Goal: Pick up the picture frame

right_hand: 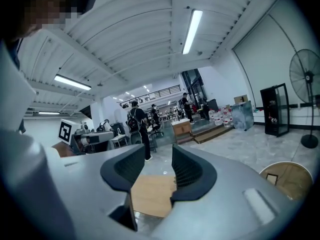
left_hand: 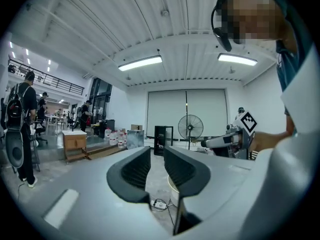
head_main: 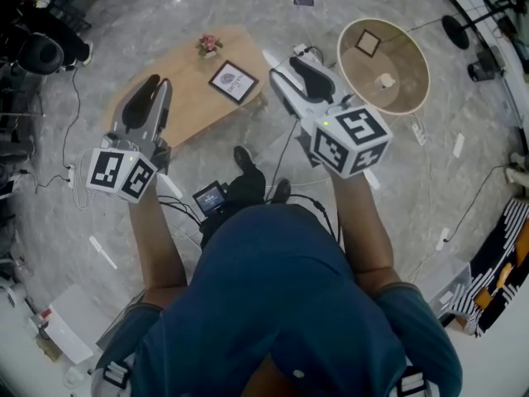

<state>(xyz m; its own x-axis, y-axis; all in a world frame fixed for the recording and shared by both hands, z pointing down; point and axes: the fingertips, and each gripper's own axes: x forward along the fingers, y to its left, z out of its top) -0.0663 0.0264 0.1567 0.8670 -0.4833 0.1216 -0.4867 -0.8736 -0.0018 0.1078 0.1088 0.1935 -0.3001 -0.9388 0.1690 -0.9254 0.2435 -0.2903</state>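
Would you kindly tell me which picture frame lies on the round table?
The smaller, tan-centred picture frame; the larger white-faced frame lies on the oblong wooden table.

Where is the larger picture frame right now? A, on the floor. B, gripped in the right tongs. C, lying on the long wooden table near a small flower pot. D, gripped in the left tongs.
C: the head view shows the picture frame lying on the wooden table near the flower pot, and the left tongs and right tongs are both open and empty.
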